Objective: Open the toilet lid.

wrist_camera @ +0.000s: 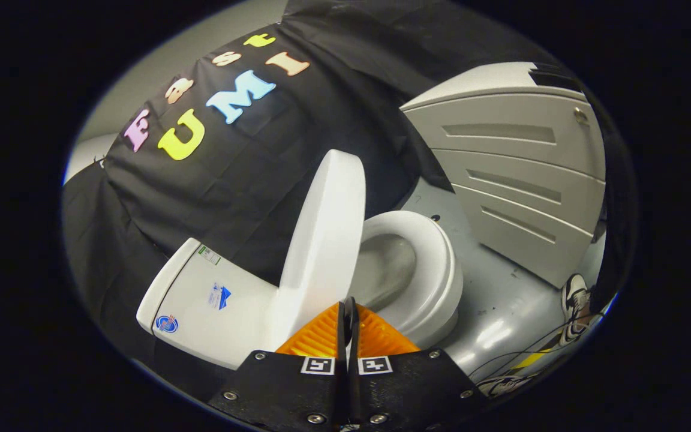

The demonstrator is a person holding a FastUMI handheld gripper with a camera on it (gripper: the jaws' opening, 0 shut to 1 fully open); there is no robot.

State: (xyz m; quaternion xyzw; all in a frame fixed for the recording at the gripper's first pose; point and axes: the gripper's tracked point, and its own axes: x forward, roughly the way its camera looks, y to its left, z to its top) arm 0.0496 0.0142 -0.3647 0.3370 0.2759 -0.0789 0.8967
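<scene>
Gripper (348, 318) fingers together, only a thin dark slit between them, nothing clamped. Toilet lid (324, 240) is up, standing near vertical just ahead of the fingertips, its lower edge meeting the fingers in the picture; contact or a small gap, can't tell from this angle. Lid leans back toward the cistern (201, 306), which sits to the left of the fingers against the black cloth wall (231, 180). Seat (435, 270) is down on the bowl (381, 270), bowl interior exposed, right of the lid and beyond the fingers. Grey floor (501, 300) around the toilet base. Grey cabinet (519, 174) with three recessed drawer pulls stands farther right, well apart from the toilet. A person's shoe (574, 306) shows on the floor by the cabinet's near corner, with thin cables (519, 354) running past it.
</scene>
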